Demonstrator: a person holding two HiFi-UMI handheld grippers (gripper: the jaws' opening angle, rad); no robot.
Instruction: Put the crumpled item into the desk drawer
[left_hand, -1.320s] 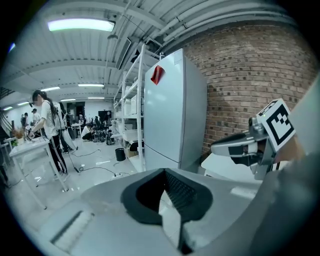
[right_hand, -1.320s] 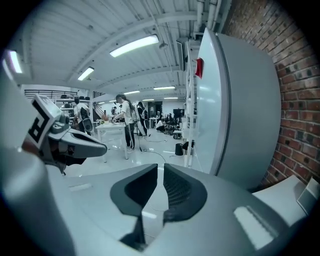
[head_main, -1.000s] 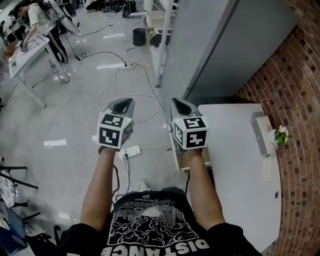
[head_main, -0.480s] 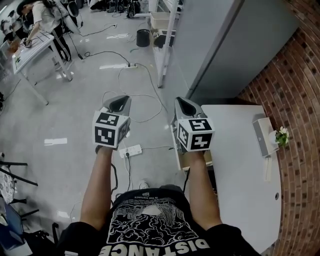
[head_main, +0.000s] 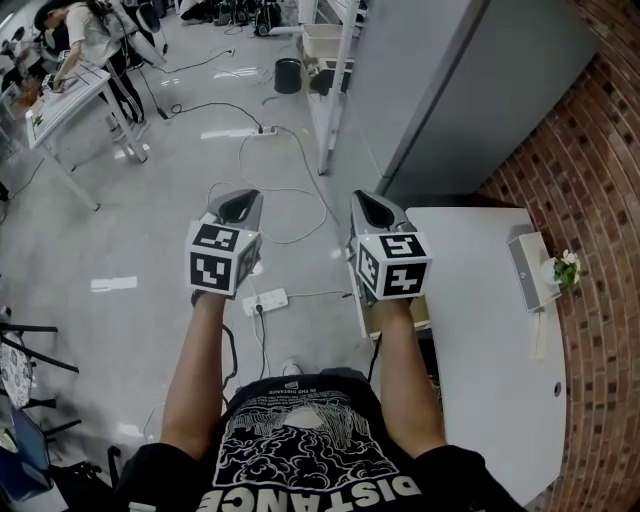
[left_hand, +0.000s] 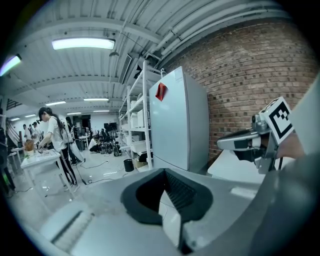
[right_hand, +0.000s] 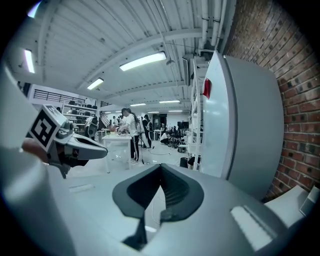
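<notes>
In the head view both grippers are held up side by side in front of the person, above the floor. My left gripper (head_main: 240, 207) is shut with nothing in it. My right gripper (head_main: 372, 210) is also shut and empty, over the left edge of the white desk (head_main: 480, 340). Below the right hand an open drawer (head_main: 400, 316) with a wood-coloured inside sticks out of the desk's left side. No crumpled item shows in any view. The left gripper view (left_hand: 167, 172) and the right gripper view (right_hand: 161, 167) both look out across the room, each with the other gripper at its side.
A tall grey cabinet (head_main: 450, 90) stands beyond the desk, with a brick wall (head_main: 590, 150) to the right. A white box (head_main: 527, 270) and a small plant (head_main: 566, 268) sit at the desk's far right. A power strip (head_main: 265, 300) and cables lie on the floor. A person (head_main: 85, 35) works at a far table.
Both grippers have risen and moved a little forward since a second ago. Over the last half second they have stayed almost still.
</notes>
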